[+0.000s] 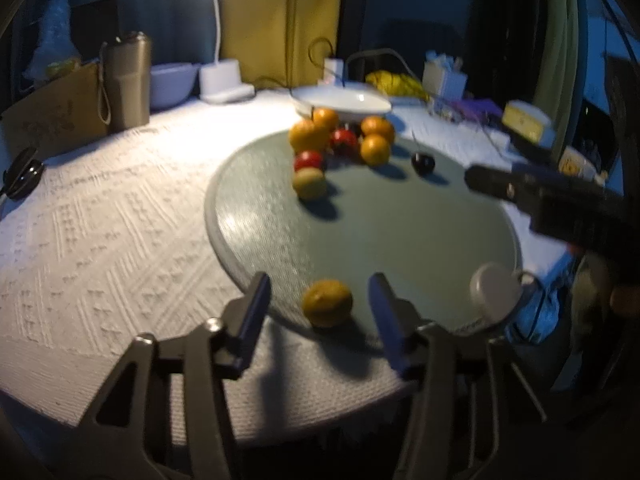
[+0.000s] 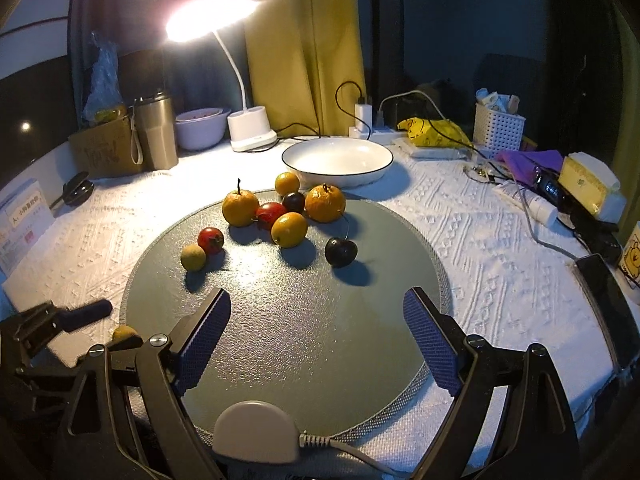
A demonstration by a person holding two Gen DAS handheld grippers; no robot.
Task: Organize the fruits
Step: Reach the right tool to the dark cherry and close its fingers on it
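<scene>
A round grey-green mat [image 2: 312, 352] holds a cluster of oranges [image 2: 325, 203], red tomatoes [image 2: 211, 240], a dark cherry [image 2: 341, 252] and a small yellow-green fruit [image 2: 193, 257]. Behind the mat stands an empty white bowl [image 2: 338, 160]. At the mat's near edge lies a small yellow-orange fruit [image 1: 327, 302], between the fingers of my left gripper [image 1: 320, 279]. A gap shows on each side of it, so the pads do not press it. My right gripper [image 2: 318, 293] stands wide open over bare mat, with nothing between its fingers.
A lit desk lamp [image 2: 250, 128], a metal tumbler [image 2: 156, 134], a cardboard box [image 2: 106, 148] and a pink bowl [image 2: 200, 126] line the back left. Cables, a yellow bag [image 2: 432, 132], a white basket [image 2: 498, 126] and a tissue box [image 2: 588, 184] crowd the right. A white puck with a cord [image 2: 256, 428] rests on the mat's near rim.
</scene>
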